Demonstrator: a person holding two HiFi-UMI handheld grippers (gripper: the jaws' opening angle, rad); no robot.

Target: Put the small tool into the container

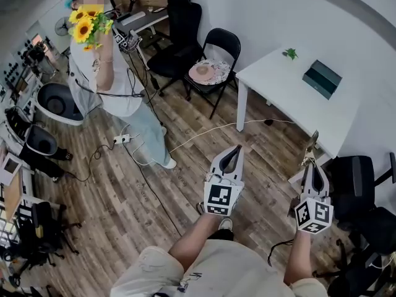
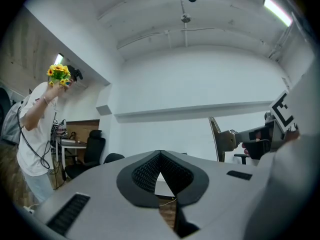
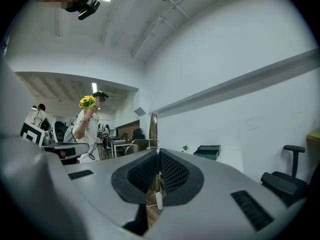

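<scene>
Over bare wood-plank floor, open toward 10 o'clock, both grippers point at a white table at 2 o'clock, its near edge just ahead of the right gripper. Its ribbed black pads are clamped on the small tool, a thin flat metal strip whose lower end is hidden. Beside it the left gripper is closed and empty. A dark green box lies on the table's far side

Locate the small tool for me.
The small tool is clamped in the right hand-held gripper, sticking out past its jaws. In the head view it is at lower right, close to the white table.
</scene>
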